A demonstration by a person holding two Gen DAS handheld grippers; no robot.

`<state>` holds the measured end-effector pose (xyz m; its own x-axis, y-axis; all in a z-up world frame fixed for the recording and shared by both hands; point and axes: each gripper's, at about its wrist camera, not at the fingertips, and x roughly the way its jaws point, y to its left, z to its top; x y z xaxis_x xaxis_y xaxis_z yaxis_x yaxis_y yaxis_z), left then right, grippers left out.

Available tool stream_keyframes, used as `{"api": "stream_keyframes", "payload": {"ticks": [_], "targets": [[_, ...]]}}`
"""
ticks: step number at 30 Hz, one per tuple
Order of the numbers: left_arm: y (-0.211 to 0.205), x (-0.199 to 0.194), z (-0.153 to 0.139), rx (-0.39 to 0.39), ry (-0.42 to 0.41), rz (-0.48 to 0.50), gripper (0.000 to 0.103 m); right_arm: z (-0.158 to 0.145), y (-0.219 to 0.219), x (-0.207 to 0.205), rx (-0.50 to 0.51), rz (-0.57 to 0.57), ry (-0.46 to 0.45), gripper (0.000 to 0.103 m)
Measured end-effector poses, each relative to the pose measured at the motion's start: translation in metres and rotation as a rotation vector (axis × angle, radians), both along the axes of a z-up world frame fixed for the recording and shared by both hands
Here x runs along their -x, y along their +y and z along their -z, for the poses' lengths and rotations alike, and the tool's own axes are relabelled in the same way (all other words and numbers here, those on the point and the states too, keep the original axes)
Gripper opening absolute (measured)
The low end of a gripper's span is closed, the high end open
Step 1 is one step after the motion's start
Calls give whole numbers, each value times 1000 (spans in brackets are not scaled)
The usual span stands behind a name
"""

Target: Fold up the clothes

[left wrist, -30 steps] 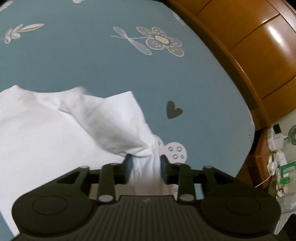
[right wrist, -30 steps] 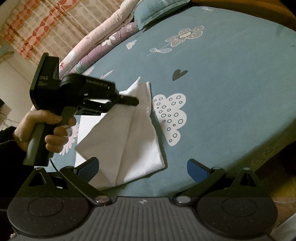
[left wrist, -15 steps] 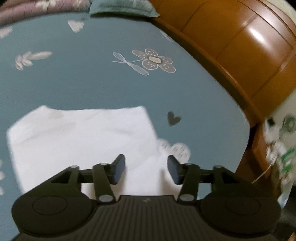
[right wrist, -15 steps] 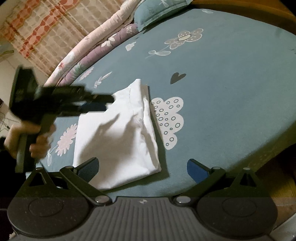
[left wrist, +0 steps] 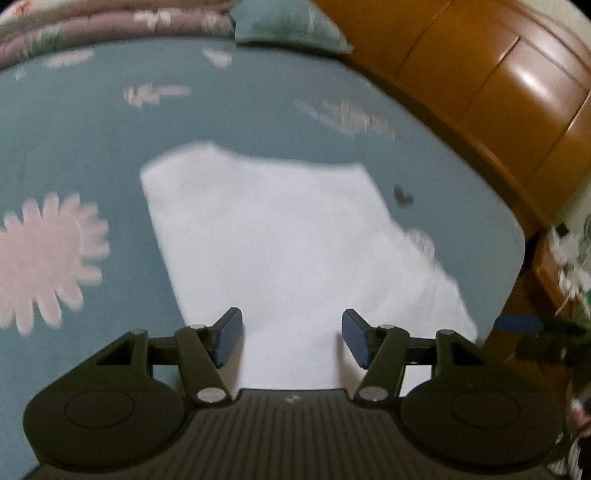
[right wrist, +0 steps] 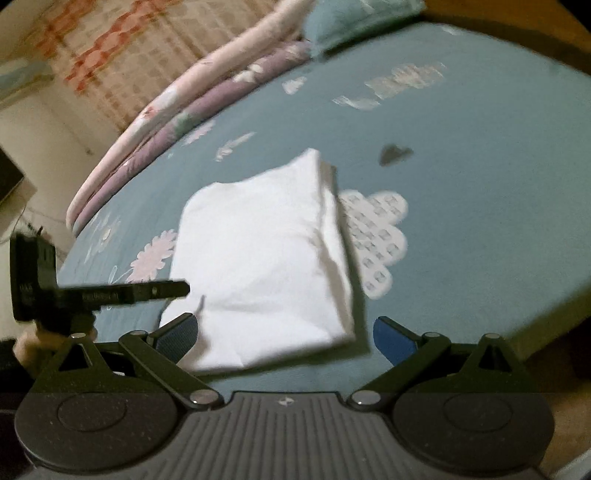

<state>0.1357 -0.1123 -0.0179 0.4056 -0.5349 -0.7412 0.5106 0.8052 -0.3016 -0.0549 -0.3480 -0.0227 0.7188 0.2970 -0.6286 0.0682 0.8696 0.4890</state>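
A white garment (left wrist: 280,236) lies folded into a flat rectangle on the teal bedsheet (left wrist: 92,122), near the bed's front edge. The same folded garment (right wrist: 258,254) shows in the right wrist view with a layered fold along its right side. My left gripper (left wrist: 291,338) hovers over the garment's near edge, open, nothing between its blue pads. From the right wrist view the left gripper (right wrist: 177,288) appears as a black tool at the garment's left side, held by a hand (right wrist: 29,343). My right gripper (right wrist: 284,336) is open wide just short of the garment's near edge.
A wooden headboard (left wrist: 480,81) runs along the bed's right side. Rolled quilts (right wrist: 177,122) and a teal pillow (right wrist: 362,22) lie at the far end. A cluttered nightstand (left wrist: 569,266) stands past the bed corner. Both views are motion-blurred.
The left gripper let go of the white cloth, opened and pulled back toward the near edge. The lifted flap dropped, and the garment now lies flat. The right gripper stayed open.
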Motion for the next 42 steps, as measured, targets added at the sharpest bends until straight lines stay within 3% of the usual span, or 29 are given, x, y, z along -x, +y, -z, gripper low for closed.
{"api": "stream_keyframes", "payload": {"ticks": [4, 8, 11, 16, 20, 25, 33, 36, 39, 42], "targets": [[-13, -23, -14, 16, -58, 15, 62, -2, 21, -26, 56, -81, -65, 103], [-37, -46, -6, -47, -117, 14, 62, 10, 40, -59, 106, -132, -81, 103], [-46, -63, 9, -79, -103, -8, 62, 25, 42, -77, 136, -127, -27, 103], [-43, -88, 30, -131, -91, -68, 62, 32, 35, -66, 147, -148, -44, 103], [-38, -99, 29, -102, -59, -101, 62, 26, 35, -59, 161, -115, -40, 103], [-36, -77, 12, -78, -81, -51, 62, 19, 39, -66, 245, -147, -76, 103], [-28, -14, -14, -11, -26, 16, 68, 27, 35, -69, 224, -130, -63, 103], [-27, -1, -7, 8, 33, 20, 69, 28, 36, -69, 227, -130, -67, 103], [-29, -2, 16, -49, 123, -11, 69, 29, 36, -69, 224, -127, -69, 103], [-26, 0, 14, -31, 126, -45, 69, 26, 34, -66, 244, -119, -58, 103]]}}
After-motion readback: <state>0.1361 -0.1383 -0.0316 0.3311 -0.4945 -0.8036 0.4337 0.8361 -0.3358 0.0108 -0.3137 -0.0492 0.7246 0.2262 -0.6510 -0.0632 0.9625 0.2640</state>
